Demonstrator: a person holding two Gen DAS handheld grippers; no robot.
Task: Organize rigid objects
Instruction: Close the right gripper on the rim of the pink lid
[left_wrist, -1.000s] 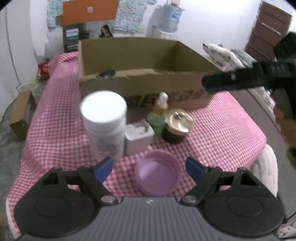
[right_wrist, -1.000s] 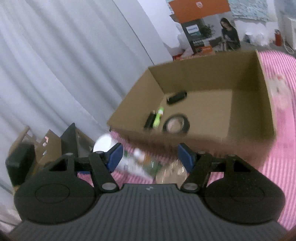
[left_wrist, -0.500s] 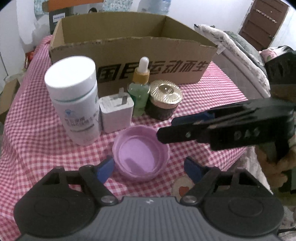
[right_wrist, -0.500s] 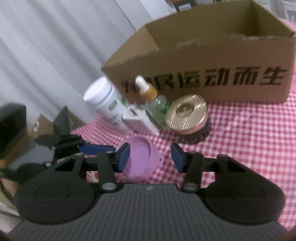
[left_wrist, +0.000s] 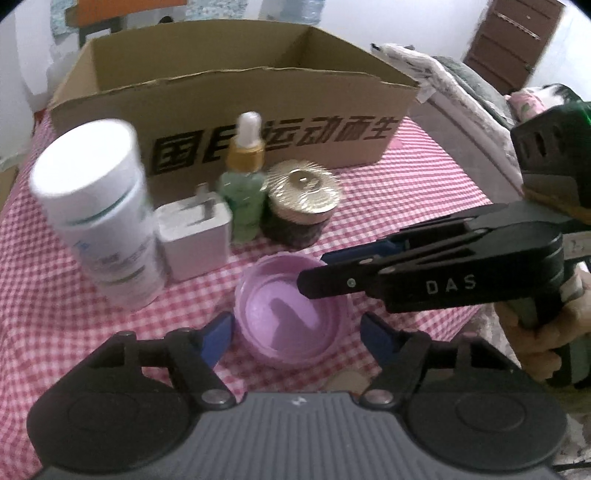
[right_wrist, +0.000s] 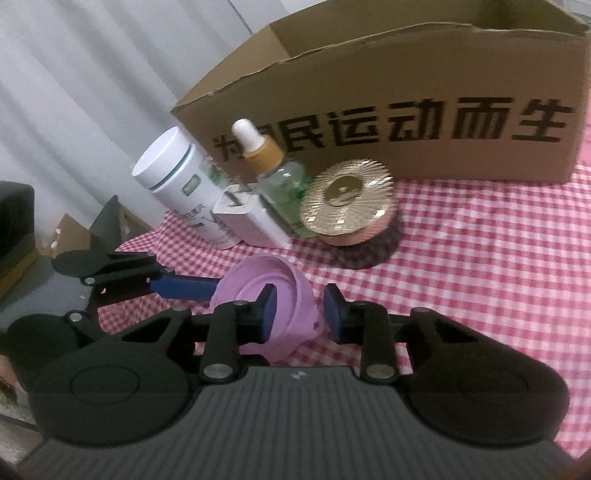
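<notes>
Beyond the left gripper (left_wrist: 295, 328), left to right: white bottle (left_wrist: 99, 214), white charger (left_wrist: 194, 230), green dropper bottle (left_wrist: 243, 199), gold-lidded jar (left_wrist: 301, 205), cardboard box (left_wrist: 229, 110) behind. Its jaws, closing, stand unclenched around the purple bowl (left_wrist: 291, 314). Right gripper (right_wrist: 299, 312), closing, straddles the bowl's rim; contact unclear.

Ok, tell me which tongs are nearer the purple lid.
Right. The right tongs, just closing, straddle the rim of the purple lid; the left tongs, also closing, flank it without touching.
</notes>
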